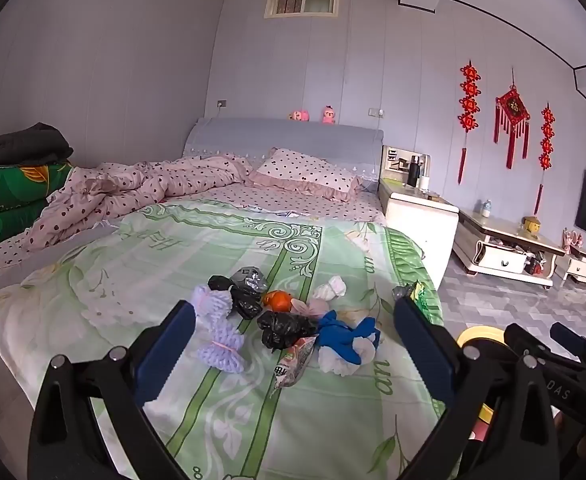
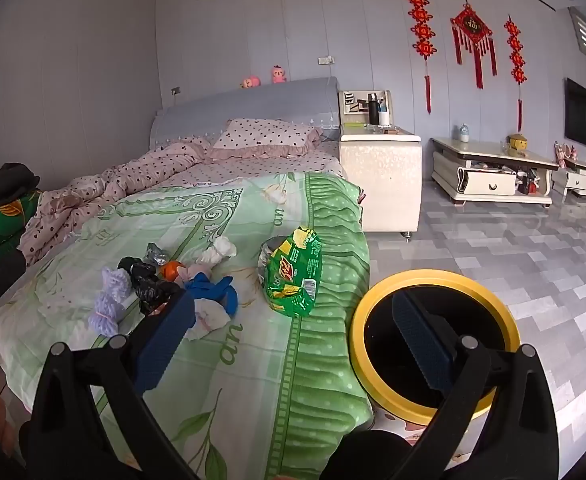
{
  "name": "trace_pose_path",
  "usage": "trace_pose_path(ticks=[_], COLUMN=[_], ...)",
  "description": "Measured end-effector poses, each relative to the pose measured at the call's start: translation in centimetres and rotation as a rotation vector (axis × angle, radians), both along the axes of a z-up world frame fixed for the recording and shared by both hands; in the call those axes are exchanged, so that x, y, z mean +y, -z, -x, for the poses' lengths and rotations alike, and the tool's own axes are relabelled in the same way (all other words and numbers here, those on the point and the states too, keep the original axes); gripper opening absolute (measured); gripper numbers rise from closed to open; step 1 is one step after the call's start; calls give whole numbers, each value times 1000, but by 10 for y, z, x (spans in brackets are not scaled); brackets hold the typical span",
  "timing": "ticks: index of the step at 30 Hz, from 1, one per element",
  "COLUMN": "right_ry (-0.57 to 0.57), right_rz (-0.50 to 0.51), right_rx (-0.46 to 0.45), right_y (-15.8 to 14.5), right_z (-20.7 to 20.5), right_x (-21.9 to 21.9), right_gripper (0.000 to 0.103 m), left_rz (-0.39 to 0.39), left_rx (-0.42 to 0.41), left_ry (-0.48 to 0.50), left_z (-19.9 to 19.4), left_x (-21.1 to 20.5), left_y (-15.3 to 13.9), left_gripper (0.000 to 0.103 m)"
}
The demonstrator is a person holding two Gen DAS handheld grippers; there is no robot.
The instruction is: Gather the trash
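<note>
While I hold both grippers above the foot of a bed covered by a pale green floral bedspread (image 1: 221,248), the left gripper (image 1: 295,340) has its blue-padded fingers (image 1: 169,344) spread wide with nothing between them, hanging over a small heap of trash on the bedspread. In that heap I see a lilac knitted bundle tied with a rubber band (image 1: 217,328), two crumpled black plastic bags (image 1: 285,326), a small orange fruit (image 1: 279,300), a crumpled silver wrapper (image 1: 249,278), white tissue wads (image 1: 331,288), a blue cloth glove lying on white paper (image 1: 347,338), and a clear printed snack wrapper (image 1: 293,364). My right gripper (image 2: 295,340) is also spread wide and empty; its left finger (image 2: 165,344) hangs over the bed edge near the heap, and its right finger (image 2: 423,344) hangs over the mouth of a round bin with a yellow rim and black inside (image 2: 363,320), standing on the grey tiled floor (image 2: 513,248) just beside the bed. A green crinkled snack bag (image 2: 293,276) lies apart from the heap, near the bed's edge beside the bin.
</note>
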State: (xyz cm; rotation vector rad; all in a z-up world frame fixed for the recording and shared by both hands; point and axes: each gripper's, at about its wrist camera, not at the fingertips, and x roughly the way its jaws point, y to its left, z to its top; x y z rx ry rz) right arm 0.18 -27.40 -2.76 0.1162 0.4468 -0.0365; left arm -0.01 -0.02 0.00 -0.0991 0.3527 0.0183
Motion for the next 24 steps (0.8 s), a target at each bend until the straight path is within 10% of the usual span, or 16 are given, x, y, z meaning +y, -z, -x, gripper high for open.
trace_pose_path(ticks=[24], right_ry=[-1], right_rz=[-4], right_rx=[13], right_y=[2], right_z=[-1], right_x=[0], right_gripper=[95], left_rz=[-2], left_rx=[10], left_ry=[0], left_z=[0], left_x=[0], left_y=[0], left_gripper=[96])
